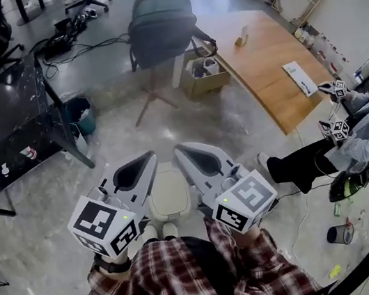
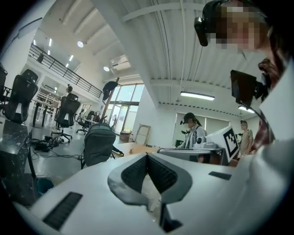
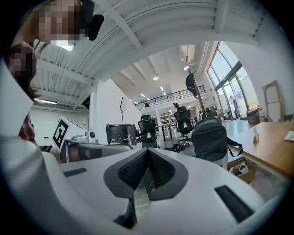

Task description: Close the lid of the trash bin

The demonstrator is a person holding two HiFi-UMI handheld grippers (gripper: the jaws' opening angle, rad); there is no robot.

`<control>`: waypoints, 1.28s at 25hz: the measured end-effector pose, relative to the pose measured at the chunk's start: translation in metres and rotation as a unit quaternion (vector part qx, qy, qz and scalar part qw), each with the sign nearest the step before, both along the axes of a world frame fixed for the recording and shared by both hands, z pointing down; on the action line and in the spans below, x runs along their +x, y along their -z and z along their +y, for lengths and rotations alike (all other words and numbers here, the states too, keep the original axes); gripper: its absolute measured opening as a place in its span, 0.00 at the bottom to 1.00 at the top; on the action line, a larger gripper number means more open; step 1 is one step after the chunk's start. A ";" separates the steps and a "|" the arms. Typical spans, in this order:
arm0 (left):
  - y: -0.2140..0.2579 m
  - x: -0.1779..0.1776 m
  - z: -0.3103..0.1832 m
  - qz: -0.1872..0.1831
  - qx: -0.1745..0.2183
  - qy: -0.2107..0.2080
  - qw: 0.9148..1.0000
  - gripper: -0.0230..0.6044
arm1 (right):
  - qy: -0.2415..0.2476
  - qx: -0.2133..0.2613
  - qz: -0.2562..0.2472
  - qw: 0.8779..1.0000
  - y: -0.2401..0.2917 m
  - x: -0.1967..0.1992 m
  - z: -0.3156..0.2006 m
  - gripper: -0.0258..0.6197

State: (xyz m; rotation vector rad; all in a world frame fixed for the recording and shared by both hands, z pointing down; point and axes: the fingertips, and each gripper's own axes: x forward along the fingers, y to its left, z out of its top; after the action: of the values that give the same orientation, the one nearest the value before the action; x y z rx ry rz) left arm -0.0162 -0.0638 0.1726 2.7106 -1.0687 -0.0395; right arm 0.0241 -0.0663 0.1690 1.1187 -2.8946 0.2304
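A cream trash bin [image 1: 169, 194] stands on the floor right in front of my feet, seen from straight above; its lid looks to lie flat on the body. My left gripper [image 1: 149, 156] and right gripper [image 1: 179, 148] are held side by side above it, one over each side of the bin, tips angled toward each other. Both are shut with nothing between the jaws. In the left gripper view the left gripper [image 2: 147, 155] points out across the room, and the right gripper [image 3: 148, 149] does the same in its own view; neither view shows the bin.
A black table [image 1: 9, 117] with a teal bin [image 1: 80, 116] beside it stands at the left. Ahead are a grey chair [image 1: 161, 24] and a cardboard box [image 1: 204, 76]. A wooden platform [image 1: 276, 67] and a seated person [image 1: 352, 138] are at the right.
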 end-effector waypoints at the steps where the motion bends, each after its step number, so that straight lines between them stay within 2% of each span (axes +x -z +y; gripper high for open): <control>1: 0.005 0.001 0.005 0.004 0.003 -0.003 1.000 0.05 | 0.000 0.006 -0.002 1.000 0.006 0.001 0.005 0.06; 4: 0.014 0.006 0.014 0.013 0.009 -0.017 1.000 0.05 | 0.000 0.022 -0.003 1.000 0.018 0.002 0.016 0.06; 10: 0.012 0.012 0.014 0.005 0.011 -0.023 1.000 0.05 | 0.007 0.029 -0.006 1.000 0.025 -0.001 0.021 0.06; 32: -0.005 -0.008 0.018 -0.003 -0.017 0.000 1.000 0.05 | 0.042 -0.003 -0.005 0.999 0.006 -0.022 0.022 0.06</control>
State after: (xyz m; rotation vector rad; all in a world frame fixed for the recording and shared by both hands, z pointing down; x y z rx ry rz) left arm -0.0245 -0.0459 0.1780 2.6827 -1.0600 -0.0132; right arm 0.0018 -0.0446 0.1627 0.9957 -2.9400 0.2425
